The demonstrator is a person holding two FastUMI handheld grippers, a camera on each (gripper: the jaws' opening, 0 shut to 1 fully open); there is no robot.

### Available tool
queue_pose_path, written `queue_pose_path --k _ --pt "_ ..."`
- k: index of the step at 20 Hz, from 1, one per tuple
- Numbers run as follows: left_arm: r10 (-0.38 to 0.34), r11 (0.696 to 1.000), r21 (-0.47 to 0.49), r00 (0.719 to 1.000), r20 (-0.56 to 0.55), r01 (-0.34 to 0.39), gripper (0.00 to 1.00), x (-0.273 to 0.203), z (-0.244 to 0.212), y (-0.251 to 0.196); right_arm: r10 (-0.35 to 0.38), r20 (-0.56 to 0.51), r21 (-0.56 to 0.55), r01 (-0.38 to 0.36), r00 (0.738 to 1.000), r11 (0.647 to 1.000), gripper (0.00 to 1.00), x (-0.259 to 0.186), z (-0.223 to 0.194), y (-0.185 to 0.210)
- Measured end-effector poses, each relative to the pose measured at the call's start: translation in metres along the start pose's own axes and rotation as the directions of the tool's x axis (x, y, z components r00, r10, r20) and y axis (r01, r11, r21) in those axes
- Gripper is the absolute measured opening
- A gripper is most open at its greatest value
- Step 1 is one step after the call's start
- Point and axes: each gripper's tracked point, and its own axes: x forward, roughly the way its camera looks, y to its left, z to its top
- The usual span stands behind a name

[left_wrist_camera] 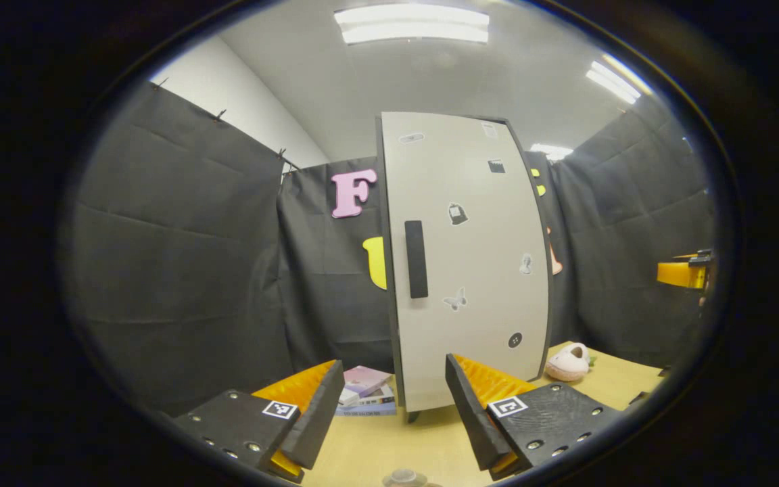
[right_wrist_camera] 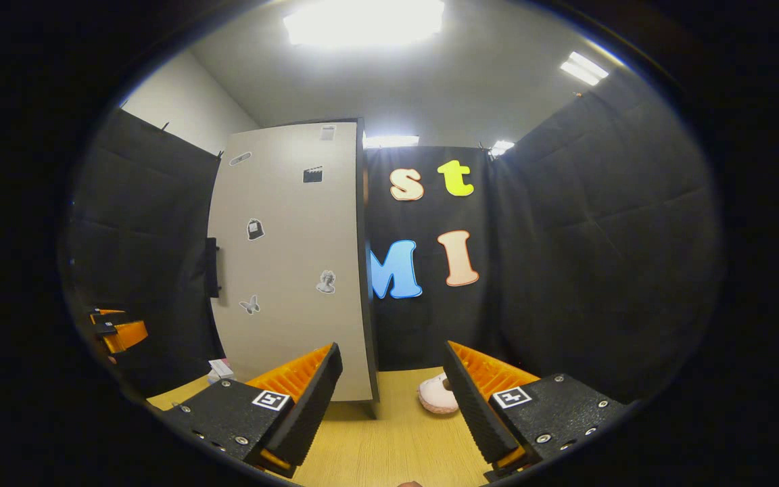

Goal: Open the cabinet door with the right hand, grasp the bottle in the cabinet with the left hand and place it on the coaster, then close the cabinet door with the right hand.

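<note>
The cabinet door [left_wrist_camera: 464,264] is seen closed at the centre of the left gripper view, as a tall pale grey panel framed by dark edges, standing upright on the wooden table [left_wrist_camera: 606,389]. A dark vertical handle [left_wrist_camera: 416,259] is mounted near the panel's left edge at mid-height, and several small stickers are scattered over its face. In the right gripper view the same door [right_wrist_camera: 288,264] is located left of centre, with the handle [right_wrist_camera: 211,268] at its left edge. The cabinet's interior is hidden by the door. At the bottom centre of the left gripper view a small round item [left_wrist_camera: 404,478] is partly cut off by the frame edge; what it is cannot be told. A stack of books [left_wrist_camera: 364,391] lies just left of the cabinet's base, and a pink slipper-like item [left_wrist_camera: 569,362] lies to its lower right. The left gripper [left_wrist_camera: 389,412] is held open and empty above the table, in front of the door. The right gripper [right_wrist_camera: 389,406] is likewise open, nothing being gripped.
</note>
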Motion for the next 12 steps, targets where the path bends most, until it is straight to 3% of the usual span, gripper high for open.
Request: queue_pose_path --k 12 --pt "-0.005 1.0 0.002 1.0 0.004 0.005 0.9 0.004 0.0024 0.0059 0.002 0.006 -0.008 -0.002 1.0 1.0 0.93 0.0023 0.0021 0.008"
